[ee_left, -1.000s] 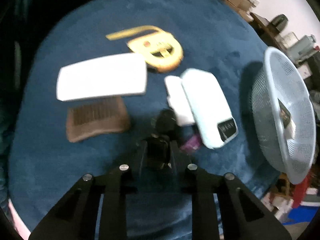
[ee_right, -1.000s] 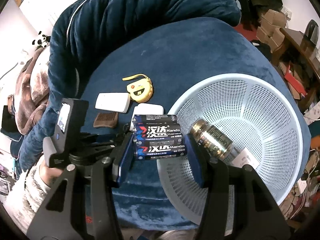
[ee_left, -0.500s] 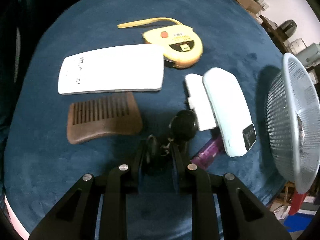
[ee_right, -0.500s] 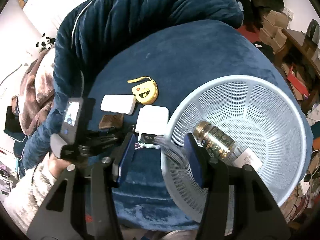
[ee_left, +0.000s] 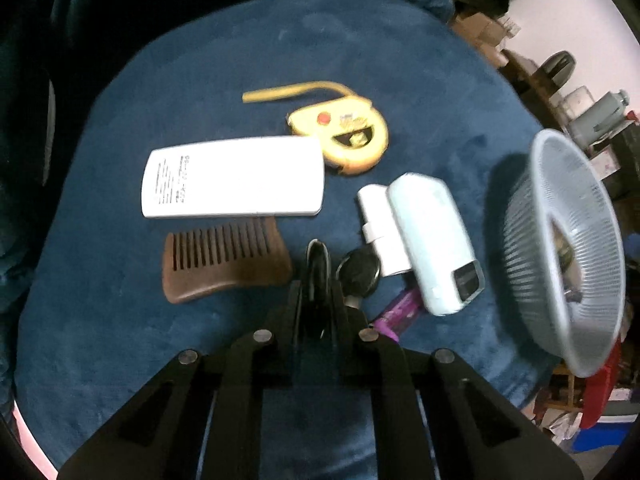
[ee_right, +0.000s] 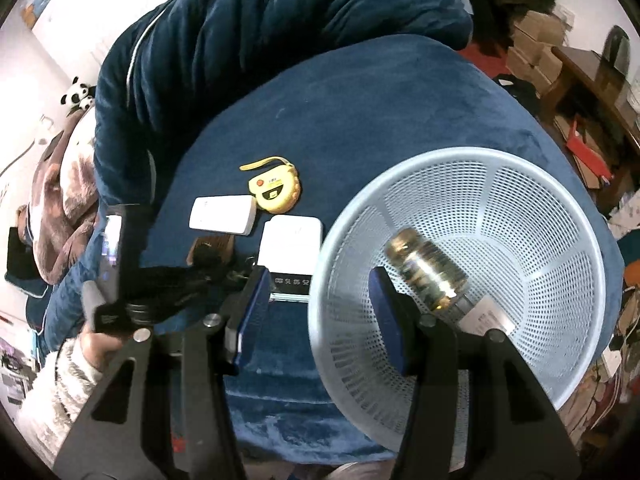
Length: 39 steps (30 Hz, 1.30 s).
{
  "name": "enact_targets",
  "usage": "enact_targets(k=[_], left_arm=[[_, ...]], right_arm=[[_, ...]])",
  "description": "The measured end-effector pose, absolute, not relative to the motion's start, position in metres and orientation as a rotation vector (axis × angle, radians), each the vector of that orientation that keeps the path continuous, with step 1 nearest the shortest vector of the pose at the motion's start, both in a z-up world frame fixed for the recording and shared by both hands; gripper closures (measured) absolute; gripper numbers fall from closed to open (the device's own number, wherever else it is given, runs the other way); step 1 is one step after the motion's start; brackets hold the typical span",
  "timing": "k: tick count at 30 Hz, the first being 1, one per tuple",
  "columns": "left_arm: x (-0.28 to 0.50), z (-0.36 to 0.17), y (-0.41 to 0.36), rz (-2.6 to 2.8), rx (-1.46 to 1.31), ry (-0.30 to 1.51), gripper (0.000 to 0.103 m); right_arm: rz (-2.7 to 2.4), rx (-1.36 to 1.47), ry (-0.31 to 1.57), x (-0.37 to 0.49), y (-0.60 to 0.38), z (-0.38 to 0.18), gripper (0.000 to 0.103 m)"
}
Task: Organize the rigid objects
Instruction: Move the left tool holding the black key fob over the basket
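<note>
Left wrist: left gripper [ee_left: 318,280] clamped on a dark ring [ee_left: 318,258] above blue cloth [ee_left: 120,340]; printing on white case [ee_left: 234,178] too blurred to read. Right gripper [ee_right: 320,300] parted, straddling basket [ee_right: 552,240] rim, gripping nothing; bottle [ee_right: 428,270] label unreadable; display [ee_right: 291,282] digits unclear.

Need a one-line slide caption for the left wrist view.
Left gripper shut on a dark metal ring beside the brown wooden comb on blue fabric.

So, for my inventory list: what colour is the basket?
Light blue basket; right wrist view.
</note>
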<state>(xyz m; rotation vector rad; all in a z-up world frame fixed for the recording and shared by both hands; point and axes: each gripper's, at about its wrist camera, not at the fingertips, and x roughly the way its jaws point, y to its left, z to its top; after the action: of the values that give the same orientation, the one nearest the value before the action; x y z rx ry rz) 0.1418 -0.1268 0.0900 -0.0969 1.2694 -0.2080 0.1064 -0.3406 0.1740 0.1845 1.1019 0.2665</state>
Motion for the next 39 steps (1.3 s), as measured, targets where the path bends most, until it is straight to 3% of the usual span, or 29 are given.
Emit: enact_targets(k=[23,39], left_arm=[[0.134,0.231,-0.184,-0.364,-0.042,1.037,0.093],[0.122,0.249,-0.300,-0.548,0.006,1.034,0.093]], right_arm=[[0.179,0.264,1.115,0.102,-0.367,0.171,0.050],[0.057,0.357,1.111,0.095,-0.417,0.167,0.050]])
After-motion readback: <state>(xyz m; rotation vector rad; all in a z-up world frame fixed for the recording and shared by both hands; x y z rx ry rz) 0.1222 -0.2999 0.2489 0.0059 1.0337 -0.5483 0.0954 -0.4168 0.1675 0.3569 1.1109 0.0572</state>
